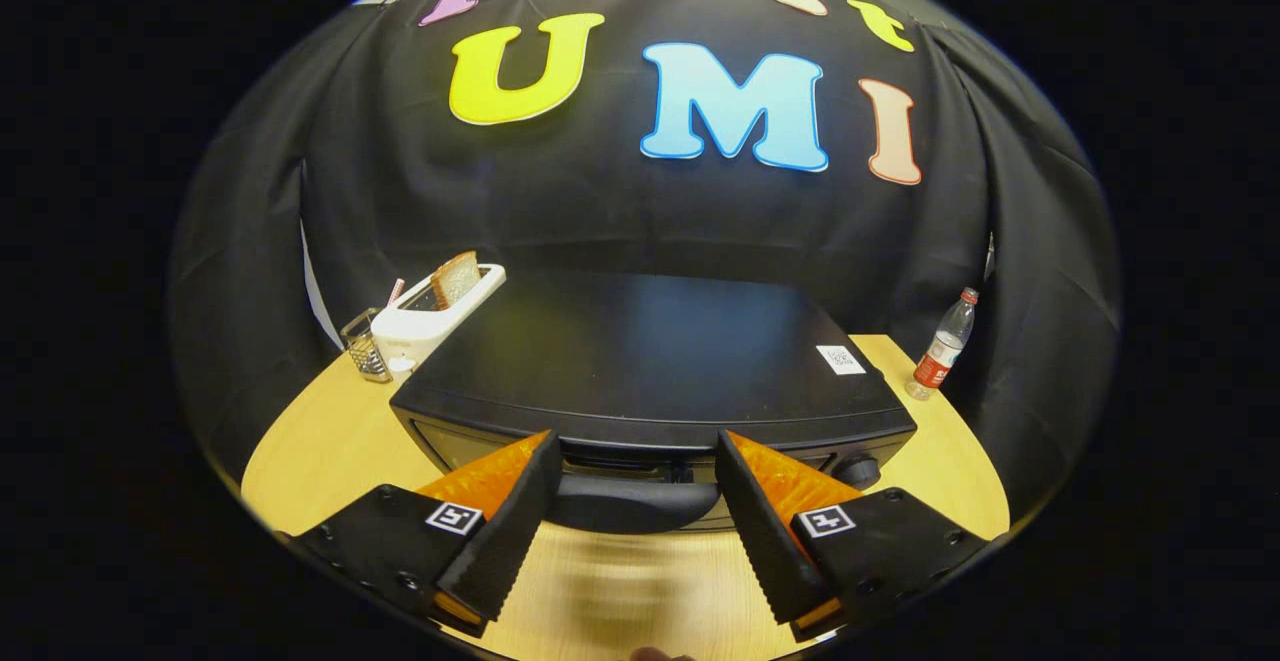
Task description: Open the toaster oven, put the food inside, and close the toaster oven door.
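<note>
Black toaster oven point(650, 361) sits shut on the wooden surface point(620, 601), its door handle point(630, 501) just ahead between the released, spread fingers of the gripper point(635, 501), so opening likely calls for clamping that handle.

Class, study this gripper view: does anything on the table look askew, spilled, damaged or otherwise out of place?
Nothing stands out. The black toaster oven sits square and closed on the wooden table, the open gripper straddling its dark door handle. The white toaster, metal grater and plastic bottle stand upright.
</note>
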A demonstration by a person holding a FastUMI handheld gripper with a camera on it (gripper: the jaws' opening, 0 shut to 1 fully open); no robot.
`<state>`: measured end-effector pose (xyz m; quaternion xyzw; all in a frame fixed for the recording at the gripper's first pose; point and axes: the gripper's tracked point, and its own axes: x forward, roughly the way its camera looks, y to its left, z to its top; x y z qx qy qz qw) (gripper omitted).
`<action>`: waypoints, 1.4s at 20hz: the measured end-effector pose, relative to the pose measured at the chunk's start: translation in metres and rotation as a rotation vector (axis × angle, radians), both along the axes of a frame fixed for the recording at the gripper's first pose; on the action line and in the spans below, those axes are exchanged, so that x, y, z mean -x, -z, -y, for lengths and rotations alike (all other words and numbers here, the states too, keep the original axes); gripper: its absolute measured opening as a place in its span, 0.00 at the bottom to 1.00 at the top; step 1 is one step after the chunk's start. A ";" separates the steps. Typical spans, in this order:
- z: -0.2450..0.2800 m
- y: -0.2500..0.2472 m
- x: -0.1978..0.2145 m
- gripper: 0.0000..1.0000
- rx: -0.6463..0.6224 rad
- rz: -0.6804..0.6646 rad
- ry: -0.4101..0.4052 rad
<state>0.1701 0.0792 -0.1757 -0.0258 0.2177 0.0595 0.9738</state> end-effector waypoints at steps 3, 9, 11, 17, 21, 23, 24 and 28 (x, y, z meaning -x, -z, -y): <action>-0.001 0.000 0.002 0.98 0.002 -0.006 -0.001; 0.000 0.006 0.018 0.98 -0.038 -0.055 -0.017; 0.000 0.009 0.026 0.98 -0.037 -0.061 -0.016; 0.002 0.017 0.048 0.98 -0.032 -0.085 -0.034; 0.003 0.025 0.065 0.98 -0.014 -0.099 -0.037; 0.005 0.031 0.075 0.98 -0.015 -0.109 -0.045; 0.006 0.035 0.079 0.98 -0.014 -0.116 -0.048; 0.007 0.055 0.101 0.98 0.014 -0.174 -0.050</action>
